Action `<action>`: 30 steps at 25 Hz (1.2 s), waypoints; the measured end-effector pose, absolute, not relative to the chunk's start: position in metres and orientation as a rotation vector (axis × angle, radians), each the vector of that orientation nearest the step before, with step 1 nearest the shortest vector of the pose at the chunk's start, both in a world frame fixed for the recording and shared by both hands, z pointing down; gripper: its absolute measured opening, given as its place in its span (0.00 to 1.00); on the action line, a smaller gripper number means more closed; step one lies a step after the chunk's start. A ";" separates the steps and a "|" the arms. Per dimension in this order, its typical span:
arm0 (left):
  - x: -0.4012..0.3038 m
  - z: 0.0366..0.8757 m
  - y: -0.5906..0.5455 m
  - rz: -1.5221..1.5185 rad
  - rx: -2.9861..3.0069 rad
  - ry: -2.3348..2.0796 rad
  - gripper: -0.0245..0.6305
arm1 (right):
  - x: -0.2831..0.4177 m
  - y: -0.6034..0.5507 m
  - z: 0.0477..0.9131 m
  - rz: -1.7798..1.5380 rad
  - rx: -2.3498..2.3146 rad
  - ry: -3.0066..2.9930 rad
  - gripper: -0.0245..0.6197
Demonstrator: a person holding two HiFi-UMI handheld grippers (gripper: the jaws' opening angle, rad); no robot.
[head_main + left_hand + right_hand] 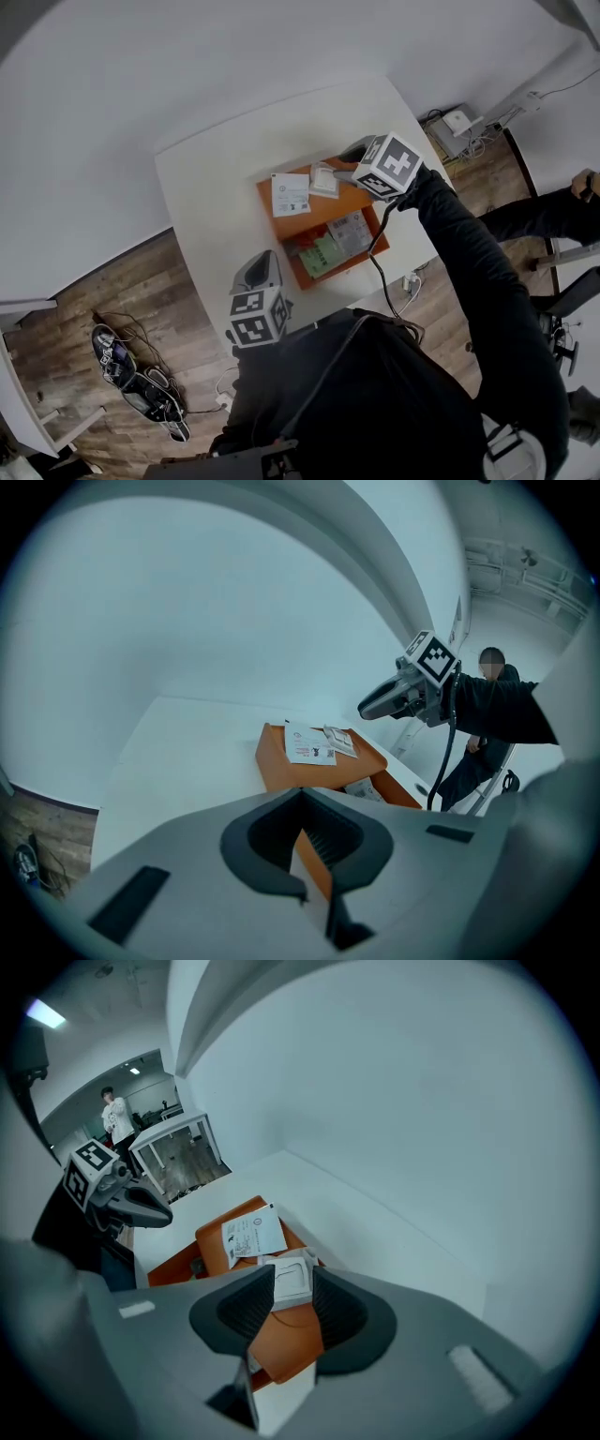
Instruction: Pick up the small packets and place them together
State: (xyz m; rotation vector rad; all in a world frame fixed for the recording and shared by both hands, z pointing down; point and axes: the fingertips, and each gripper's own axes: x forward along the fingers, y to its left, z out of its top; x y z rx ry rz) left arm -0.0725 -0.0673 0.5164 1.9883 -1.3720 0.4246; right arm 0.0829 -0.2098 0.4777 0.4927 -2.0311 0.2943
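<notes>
Over the orange tray (323,216), at its twelve o'clock end, my right gripper (292,1274) has jaws spread, small white packet (289,1288) lying loose beneath; at seven o'clock, my left gripper (300,797) sits pressed shut, empty.

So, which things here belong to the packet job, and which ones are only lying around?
Job: small white packet, printed white packet, grey packet, green packet, orange tray.
Lying about: shoes on the floor, white box with cables.
</notes>
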 end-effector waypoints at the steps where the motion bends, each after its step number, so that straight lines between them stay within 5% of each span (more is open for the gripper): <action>1: -0.071 0.516 -0.067 0.425 1.992 -1.368 0.04 | 0.083 -0.204 0.473 0.280 0.484 -2.039 0.23; 30: -0.065 0.518 -0.057 0.425 1.995 -1.353 0.04 | 0.060 -0.071 0.572 0.437 0.301 -1.994 0.23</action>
